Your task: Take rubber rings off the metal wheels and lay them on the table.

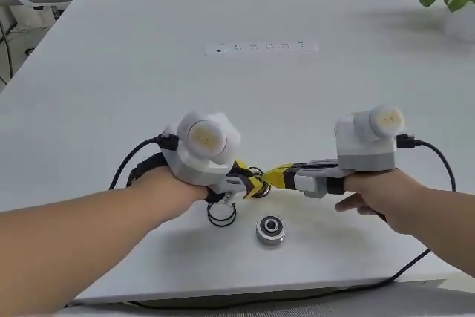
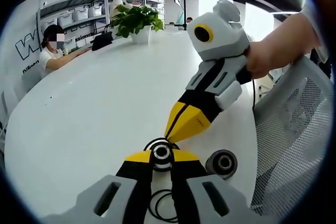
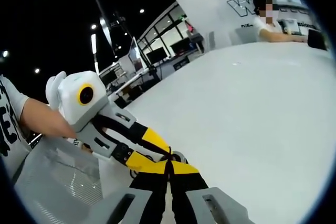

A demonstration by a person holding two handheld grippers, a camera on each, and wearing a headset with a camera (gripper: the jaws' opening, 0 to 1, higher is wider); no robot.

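Left tool [image 2: 161, 159] clamps wheel [image 2: 161, 151] between tips

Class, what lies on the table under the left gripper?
Black rubber rings lie on the table under the left gripper, which grips a metal wheel. Its jaws cover part of them, so their count is unclear.

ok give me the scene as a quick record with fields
left gripper: shut on held wheel
right gripper: shut, tips at the held wheel's rim
spare wheel: standing free on table
loose rubber rings: lying on table beside spare wheel
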